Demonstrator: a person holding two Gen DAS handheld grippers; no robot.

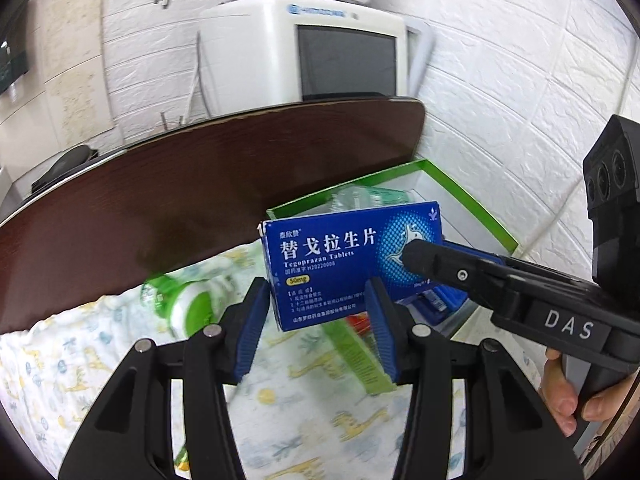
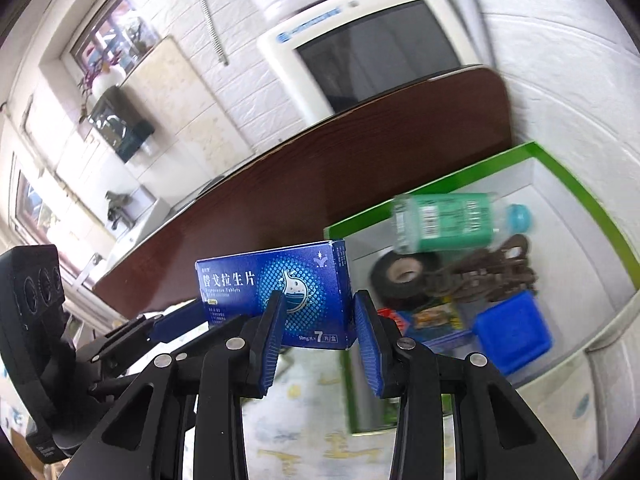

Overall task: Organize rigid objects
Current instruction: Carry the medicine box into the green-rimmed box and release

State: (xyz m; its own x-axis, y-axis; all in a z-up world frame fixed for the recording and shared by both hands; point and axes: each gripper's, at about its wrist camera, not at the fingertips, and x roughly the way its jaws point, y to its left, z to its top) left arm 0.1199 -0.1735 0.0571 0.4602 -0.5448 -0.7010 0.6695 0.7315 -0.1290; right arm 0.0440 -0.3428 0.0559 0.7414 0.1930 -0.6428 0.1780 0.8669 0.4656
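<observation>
A dark brown worktop (image 1: 200,184) carries a cloth with a dinosaur print (image 1: 80,360), set against a white brick-pattern wall (image 1: 520,80) with a cream CRT monitor (image 1: 320,40) behind. The left hand-held gripper (image 1: 318,308) and the right hand-held gripper (image 2: 320,320) both clamp the blue tablet box (image 1: 340,256), held up at 9 o'clock of the green-rimmed tray (image 2: 580,184).

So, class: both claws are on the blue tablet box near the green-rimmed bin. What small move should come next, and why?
Probably carry the blue tablet box a little further over the green-rimmed bin. It hangs above the patterned cloth, gripped by the left claw and right claw, while the green bottle and tape roll already lie inside the bin.
</observation>
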